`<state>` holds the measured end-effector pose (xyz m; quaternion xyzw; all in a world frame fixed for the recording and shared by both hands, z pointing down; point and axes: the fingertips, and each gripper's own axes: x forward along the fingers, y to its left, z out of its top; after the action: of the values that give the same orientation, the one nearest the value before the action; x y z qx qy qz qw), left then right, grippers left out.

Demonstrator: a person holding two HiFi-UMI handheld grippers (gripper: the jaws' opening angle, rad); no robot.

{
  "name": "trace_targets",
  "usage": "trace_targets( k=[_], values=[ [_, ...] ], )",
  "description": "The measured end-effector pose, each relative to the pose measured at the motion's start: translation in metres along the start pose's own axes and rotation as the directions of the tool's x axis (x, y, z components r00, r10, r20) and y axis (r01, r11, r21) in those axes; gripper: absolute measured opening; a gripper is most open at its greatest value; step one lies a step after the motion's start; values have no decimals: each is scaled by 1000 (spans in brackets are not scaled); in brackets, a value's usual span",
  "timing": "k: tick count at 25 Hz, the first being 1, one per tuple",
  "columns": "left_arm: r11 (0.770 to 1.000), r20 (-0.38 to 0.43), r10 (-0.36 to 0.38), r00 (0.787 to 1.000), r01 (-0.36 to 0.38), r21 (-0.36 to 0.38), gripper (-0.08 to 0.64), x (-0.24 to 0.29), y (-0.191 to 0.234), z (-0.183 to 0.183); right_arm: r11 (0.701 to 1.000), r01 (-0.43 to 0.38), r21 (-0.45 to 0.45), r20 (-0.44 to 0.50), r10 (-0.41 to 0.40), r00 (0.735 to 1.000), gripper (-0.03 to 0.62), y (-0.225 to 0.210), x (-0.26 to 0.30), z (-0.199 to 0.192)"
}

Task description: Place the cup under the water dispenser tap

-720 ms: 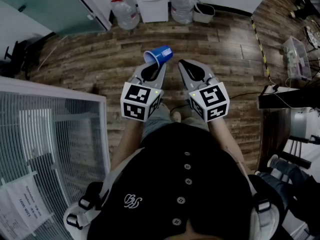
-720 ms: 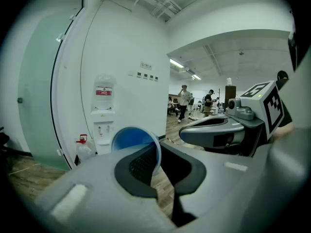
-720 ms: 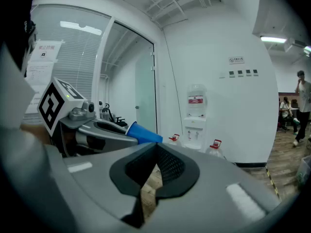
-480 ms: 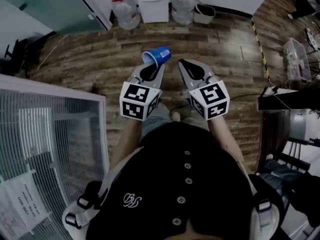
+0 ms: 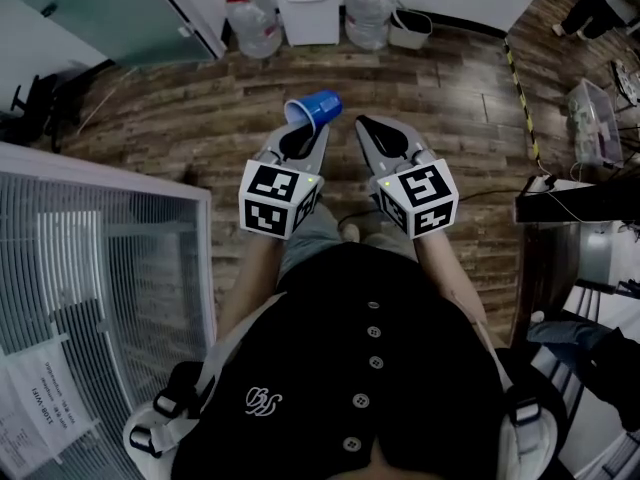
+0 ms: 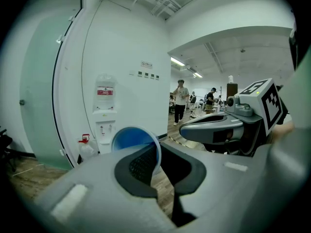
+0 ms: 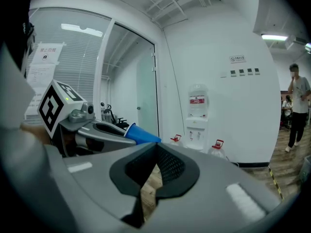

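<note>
In the head view a blue plastic cup (image 5: 318, 108) lies tilted on its side in the air, mouth to the left. My left gripper (image 5: 300, 130) is shut on its rim. In the left gripper view the cup (image 6: 130, 138) shows its blue inside, with the rim pinched at the tips of my left gripper (image 6: 158, 148). My right gripper (image 5: 364, 124) hangs beside it to the right, shut with nothing in it; in its own view its tips (image 7: 156, 147) meet. The white water dispenser (image 5: 306, 8) stands against the far wall, well ahead of both grippers.
Large water bottles (image 5: 250, 20) (image 5: 366, 12) stand on the wooden floor on either side of the dispenser, and a white bin (image 5: 408, 28) sits to the right. A slatted white panel (image 5: 100, 268) is at my left. People (image 6: 181, 99) stand far down the room.
</note>
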<state>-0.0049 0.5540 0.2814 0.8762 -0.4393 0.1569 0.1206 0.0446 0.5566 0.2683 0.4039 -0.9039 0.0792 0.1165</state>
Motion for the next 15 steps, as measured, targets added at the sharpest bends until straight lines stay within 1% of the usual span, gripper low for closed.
trace_targets(
  k=[4, 10, 13, 15],
  values=[
    [1000, -23, 4, 1000, -4, -8, 15, -3, -1, -6, 999, 2, 47, 11, -3, 1000, -5, -1, -1, -1],
    [1000, -52, 5, 999, -6, -13, 15, -2, 6, -15, 998, -19, 62, -3, 19, 1000, -5, 4, 11, -6],
    [1000, -60, -6, 998, 6, -3, 15, 9, 10, -12, 998, -24, 62, -13, 25, 1000, -5, 0, 20, -8],
    [1000, -73, -13, 997, 15, 27, 15, 17, 15, -9, 998, -23, 64, -18, 24, 1000, -5, -6, 28, -7]
  ],
)
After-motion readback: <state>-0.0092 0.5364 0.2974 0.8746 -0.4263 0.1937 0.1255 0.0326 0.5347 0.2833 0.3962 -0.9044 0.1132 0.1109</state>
